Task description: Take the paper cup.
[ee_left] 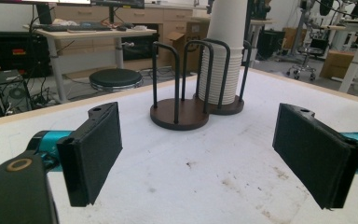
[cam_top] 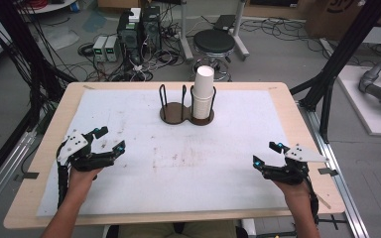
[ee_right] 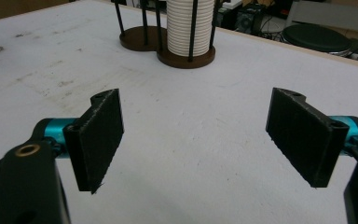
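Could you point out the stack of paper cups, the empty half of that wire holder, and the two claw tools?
cup stack (cam_top: pixel 204 91): high view, side wall.
empty holder half (cam_top: pixel 171 114): high view, brown base disc.
left gripper (cam_top: pixel 110 139): high view, between fingertips.
right gripper (cam_top: pixel 266 153): high view, between fingertips.

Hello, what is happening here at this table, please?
A person holds a gripper in each hand above a white mat. The left gripper and the right gripper are both open and hold nothing. At the far side stands a double cup holder: its right ring carries a stack of paper cups, and its left ring has none. Neither gripper is near the cups, so nothing has been picked up.
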`<state>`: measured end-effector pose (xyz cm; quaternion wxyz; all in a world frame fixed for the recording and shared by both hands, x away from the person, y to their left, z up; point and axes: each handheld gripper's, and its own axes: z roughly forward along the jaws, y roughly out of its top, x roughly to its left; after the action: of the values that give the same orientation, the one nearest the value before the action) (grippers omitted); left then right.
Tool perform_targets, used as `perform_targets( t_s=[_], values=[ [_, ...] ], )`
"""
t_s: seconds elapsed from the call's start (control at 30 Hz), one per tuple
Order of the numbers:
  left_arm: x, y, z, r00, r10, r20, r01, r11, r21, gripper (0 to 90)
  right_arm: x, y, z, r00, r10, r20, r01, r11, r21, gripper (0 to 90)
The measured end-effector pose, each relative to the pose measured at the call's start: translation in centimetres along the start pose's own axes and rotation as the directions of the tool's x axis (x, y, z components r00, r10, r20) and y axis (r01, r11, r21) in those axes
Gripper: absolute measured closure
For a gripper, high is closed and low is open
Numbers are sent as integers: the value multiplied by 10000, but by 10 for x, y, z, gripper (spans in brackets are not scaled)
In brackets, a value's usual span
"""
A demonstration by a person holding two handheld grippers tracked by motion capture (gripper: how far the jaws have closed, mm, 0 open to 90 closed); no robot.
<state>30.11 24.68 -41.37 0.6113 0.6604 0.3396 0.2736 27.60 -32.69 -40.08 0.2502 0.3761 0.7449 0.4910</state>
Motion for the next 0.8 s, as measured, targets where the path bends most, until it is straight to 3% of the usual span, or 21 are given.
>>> perform_targets(
  t_s=[0.47, 0.8],
  values=[
    [-2, -2, 5, 10000, -66, 36, 66, 9999, 108, 155, -3, 2, 6, 9995, 225, -206, -228, 9996, -156, 193],
    [-5, -3, 2, 9997, 58, 220, -63, 9998, 203, 158, 2, 26, 26, 9980, 476, -417, -492, 9981, -375, 193]
  ],
)
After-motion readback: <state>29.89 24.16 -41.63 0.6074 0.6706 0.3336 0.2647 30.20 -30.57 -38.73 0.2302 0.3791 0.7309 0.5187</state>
